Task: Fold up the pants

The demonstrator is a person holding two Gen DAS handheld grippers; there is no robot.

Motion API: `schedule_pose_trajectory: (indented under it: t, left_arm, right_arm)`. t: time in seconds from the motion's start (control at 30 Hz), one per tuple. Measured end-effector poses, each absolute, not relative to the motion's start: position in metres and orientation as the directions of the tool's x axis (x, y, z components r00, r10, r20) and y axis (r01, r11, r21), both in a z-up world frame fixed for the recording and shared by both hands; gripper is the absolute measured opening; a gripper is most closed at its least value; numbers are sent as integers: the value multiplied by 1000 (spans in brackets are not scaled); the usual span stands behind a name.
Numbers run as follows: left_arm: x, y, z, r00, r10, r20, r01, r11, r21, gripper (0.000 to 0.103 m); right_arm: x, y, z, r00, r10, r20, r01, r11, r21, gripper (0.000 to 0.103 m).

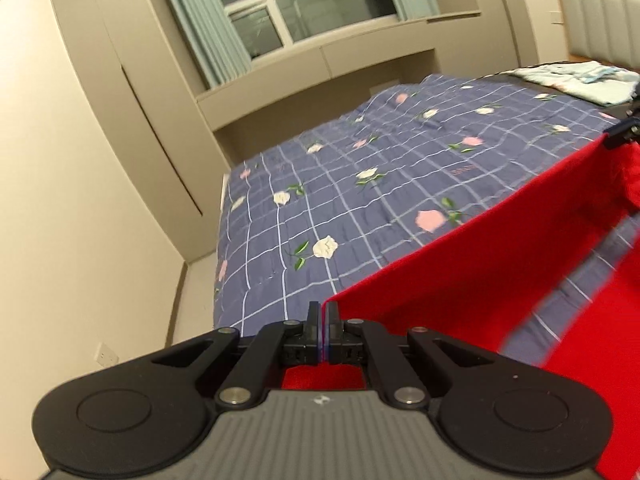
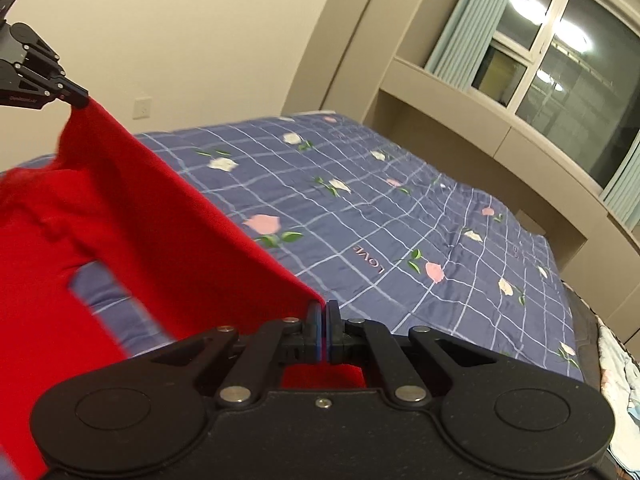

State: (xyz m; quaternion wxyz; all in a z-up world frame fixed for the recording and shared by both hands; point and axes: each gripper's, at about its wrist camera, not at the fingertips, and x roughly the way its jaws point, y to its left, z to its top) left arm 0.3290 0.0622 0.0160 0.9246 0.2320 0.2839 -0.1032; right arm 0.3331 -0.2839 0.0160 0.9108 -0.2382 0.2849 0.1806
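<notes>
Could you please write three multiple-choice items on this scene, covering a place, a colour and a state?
1. Where is the bright red fabric pants garment stretched?
A. Between the two grippers, above the bed
B. Flat on the floor
C. Over the window sill

2. What is the base colour of the checked floral bedspread?
A. Green
B. Blue-purple
C. Yellow

3. How do the fingers of the left gripper and the right gripper stand?
A. Both wide open
B. One open, one shut
C. Both shut on the pants

Answers: 1 A, a taut red edge runs from one gripper to the other; 2 B, blue-purple cloth with pale grid lines and roses; 3 C, each wrist view shows red cloth pinched between closed fingers.
</notes>
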Motion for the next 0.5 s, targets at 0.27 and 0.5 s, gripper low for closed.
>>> schedule_pose_trajectory:
  t: [0.27,0.5]
  left_arm:
    - [225,55,2,848,-86,-523,325,864,384,0]
    - [181,48,-37,830,-86,-552,347,854,389,0]
  right_arm:
    - [233,-286,10,768,198,-609,-467,824,-321,0]
    - [170,-285,-23,743,164,-649,-426,864,-269,0]
